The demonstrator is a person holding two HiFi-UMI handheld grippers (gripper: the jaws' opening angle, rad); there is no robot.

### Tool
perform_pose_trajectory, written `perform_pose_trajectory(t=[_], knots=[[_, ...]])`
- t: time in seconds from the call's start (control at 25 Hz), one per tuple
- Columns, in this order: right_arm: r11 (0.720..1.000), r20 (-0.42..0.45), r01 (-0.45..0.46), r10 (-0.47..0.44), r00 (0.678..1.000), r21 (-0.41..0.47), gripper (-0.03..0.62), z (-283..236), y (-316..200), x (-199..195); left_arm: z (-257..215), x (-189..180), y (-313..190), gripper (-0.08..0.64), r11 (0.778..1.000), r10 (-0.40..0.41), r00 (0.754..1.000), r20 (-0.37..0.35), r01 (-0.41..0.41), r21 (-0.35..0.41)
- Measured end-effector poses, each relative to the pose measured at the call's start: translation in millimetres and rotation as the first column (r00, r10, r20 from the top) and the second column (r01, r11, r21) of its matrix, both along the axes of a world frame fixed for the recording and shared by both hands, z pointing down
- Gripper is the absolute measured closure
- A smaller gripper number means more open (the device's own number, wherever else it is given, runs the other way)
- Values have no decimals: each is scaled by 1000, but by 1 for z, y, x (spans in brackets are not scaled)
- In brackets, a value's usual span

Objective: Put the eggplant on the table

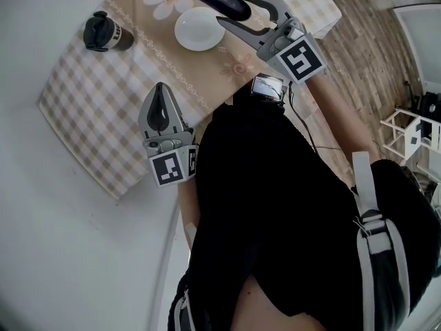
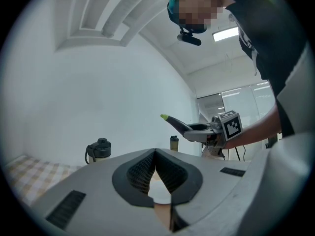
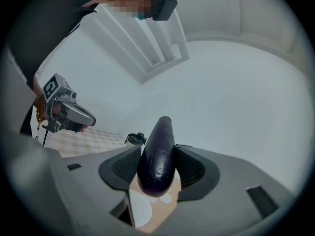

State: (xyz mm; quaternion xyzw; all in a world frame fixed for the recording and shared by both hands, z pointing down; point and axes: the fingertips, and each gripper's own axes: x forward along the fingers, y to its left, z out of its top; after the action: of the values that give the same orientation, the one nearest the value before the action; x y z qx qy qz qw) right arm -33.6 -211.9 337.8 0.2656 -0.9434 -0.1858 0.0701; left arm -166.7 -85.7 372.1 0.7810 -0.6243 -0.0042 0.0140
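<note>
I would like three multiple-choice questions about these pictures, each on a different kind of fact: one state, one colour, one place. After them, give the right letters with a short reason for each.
1. How do the jaws of the left gripper stand?
A. wide open
B. shut, with nothing between them
C. shut on a spoon

2. What colour is the dish on the cloth?
A. black
B. green
C. white

3. Where is the eggplant?
A. on the dish
B. in the left gripper
C. between the jaws of the right gripper

Answers:
1 B: in the left gripper view its pads meet and nothing is held between them.
2 C: the head view shows the dish plain white.
3 C: the right gripper view shows a pad pressing on each side of the eggplant.
</note>
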Motion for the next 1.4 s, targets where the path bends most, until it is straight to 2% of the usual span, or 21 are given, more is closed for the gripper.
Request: perform_pose_trajectory(t=[0.52,0.76,1.4], knots=[[998,-119,60,-60,991,-6,367,34,4,-21,6,-9,5,571,1000,-16,1000,-6,16,-1],[997,-100,59,-64,993,-57,367,45,2,-25,6,-8,9,571,1000,-14,1000,-1,14,-4],[983,-158,74,-101,982,-166,367,106,-10,-47,10,-13,14,571,1000,-25,1000,9,25,-12]])
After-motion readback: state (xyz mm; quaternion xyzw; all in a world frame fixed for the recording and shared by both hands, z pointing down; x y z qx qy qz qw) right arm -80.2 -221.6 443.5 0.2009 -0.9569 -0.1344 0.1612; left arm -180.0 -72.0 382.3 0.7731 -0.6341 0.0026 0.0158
